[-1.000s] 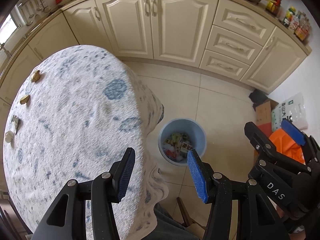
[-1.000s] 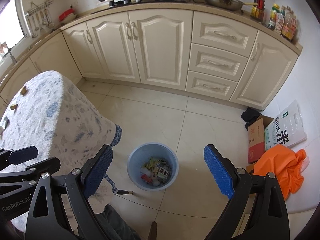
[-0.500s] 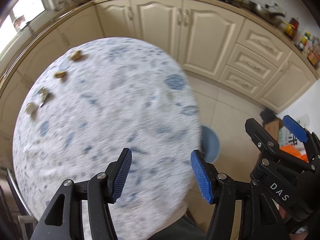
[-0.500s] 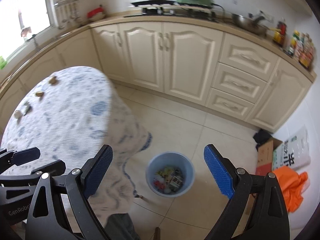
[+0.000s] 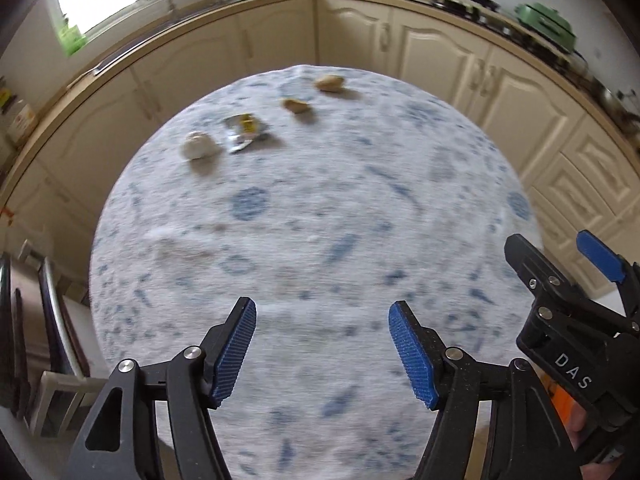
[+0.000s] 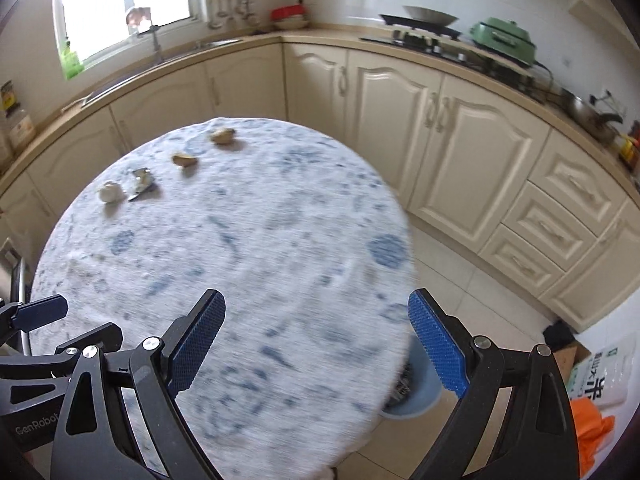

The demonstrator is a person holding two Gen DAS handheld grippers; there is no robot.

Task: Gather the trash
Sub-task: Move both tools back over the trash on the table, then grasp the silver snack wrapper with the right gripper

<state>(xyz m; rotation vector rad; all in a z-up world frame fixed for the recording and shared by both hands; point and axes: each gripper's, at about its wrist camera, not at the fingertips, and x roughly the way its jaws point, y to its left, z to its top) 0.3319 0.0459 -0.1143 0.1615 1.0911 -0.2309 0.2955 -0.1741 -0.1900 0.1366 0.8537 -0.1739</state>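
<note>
Four scraps of trash lie in a loose row on the far side of the round table [image 5: 320,240], well ahead of both grippers: a pale crumpled ball [image 5: 197,146], a silvery wrapper [image 5: 244,132] just beside it, then two brownish lumps, the nearer lump [image 5: 296,105] and the far lump [image 5: 330,82]. From the left gripper [image 5: 322,350] the row runs ahead and leftward, its line slanting from near-left to far-right; the ball and wrapper are the closest pieces. The wrapper's long axis seems to lie roughly across that gripper's line, though blur makes this uncertain.

The left gripper's jaws are opening with nothing between them, only patterned cloth below. The right gripper [image 6: 316,344] also stands spread wide and empty, further to the right of the trash, so the left looks the better placed for the ball or wrapper.

Nothing stands between claws and trash; the cloth is bare there. The blue bin [image 6: 416,392] peeks from under the table edge just below the right gripper, with cabinets [image 6: 400,120] beyond.
</note>
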